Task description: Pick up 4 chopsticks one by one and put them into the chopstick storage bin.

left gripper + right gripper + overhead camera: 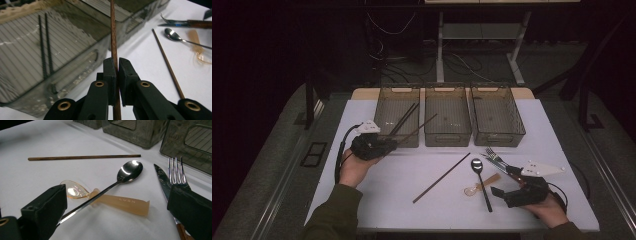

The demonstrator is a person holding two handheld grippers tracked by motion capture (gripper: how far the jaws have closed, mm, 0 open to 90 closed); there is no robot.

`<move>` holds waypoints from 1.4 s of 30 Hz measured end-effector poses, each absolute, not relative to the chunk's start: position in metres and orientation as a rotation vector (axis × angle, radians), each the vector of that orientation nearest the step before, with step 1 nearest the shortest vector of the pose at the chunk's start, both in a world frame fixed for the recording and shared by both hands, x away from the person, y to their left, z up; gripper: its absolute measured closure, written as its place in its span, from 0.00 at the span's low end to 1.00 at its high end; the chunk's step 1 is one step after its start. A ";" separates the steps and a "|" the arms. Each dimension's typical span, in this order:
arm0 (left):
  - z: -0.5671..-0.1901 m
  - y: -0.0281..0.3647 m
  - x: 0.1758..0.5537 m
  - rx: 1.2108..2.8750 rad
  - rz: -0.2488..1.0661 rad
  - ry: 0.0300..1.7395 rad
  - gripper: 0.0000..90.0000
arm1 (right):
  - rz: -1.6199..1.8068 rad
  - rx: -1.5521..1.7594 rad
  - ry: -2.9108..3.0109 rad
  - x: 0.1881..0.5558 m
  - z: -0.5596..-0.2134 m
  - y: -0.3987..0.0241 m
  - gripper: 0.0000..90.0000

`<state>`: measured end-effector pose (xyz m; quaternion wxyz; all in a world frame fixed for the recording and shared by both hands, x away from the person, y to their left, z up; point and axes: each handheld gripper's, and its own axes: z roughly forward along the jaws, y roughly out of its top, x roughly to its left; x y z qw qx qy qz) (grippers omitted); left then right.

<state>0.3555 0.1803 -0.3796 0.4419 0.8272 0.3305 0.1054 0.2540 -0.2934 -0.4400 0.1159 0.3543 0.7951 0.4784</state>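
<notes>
Here, on the left side, the left tongs (387,142) are gripping a brown wooden chopstick (417,129) near its lower end, with both pads pressing on it, and they are holding it over the near wall of the left bin (382,120). Two black chopsticks (404,119) are already lying inside this bin. The held stick is reaching slantwise past the rim toward the middle bin (447,131), so if the tongs are opening too early, I think it could tip over the wall and fall on the white worktop (377,190), or land in the wrong bin. The grip is near one end, so the stick could also swing.

In the middle of the worktop, a second brown chopstick (441,178) is waiting. Further right, a steel spoon (480,181) is lying across a clear plastic spoon (481,185). The right tongs (117,207) are standing wide open, holding nothing, with the spoon handle between the jaws and a fork (176,171) and knife (162,182) beside them; closing carelessly here could pinch two pieces together.
</notes>
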 end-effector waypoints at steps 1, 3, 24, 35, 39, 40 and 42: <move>-0.378 0.181 0.358 2.047 0.265 0.825 0.94 | 1.401 1.039 2.328 0.254 -0.440 -0.294 0.03; -0.375 0.182 0.364 2.040 0.275 0.842 0.94 | 1.401 1.039 2.327 0.254 -0.440 -0.294 0.03; -0.359 0.180 0.429 2.065 0.363 1.014 0.94 | 1.402 1.042 2.326 0.254 -0.440 -0.294 0.03; -0.368 0.175 0.460 2.078 0.378 1.134 0.94 | 1.406 1.042 2.327 0.254 -0.440 -0.294 0.03; -0.376 0.170 0.467 2.101 0.390 1.170 0.94 | 1.412 1.040 2.325 0.254 -0.440 -0.294 0.03; -0.379 0.170 0.469 2.105 0.389 1.178 0.94 | 1.412 1.039 2.324 0.254 -0.439 -0.294 0.03; -0.384 0.169 0.471 2.121 0.392 1.200 0.94 | 1.413 1.038 2.324 0.253 -0.439 -0.294 0.03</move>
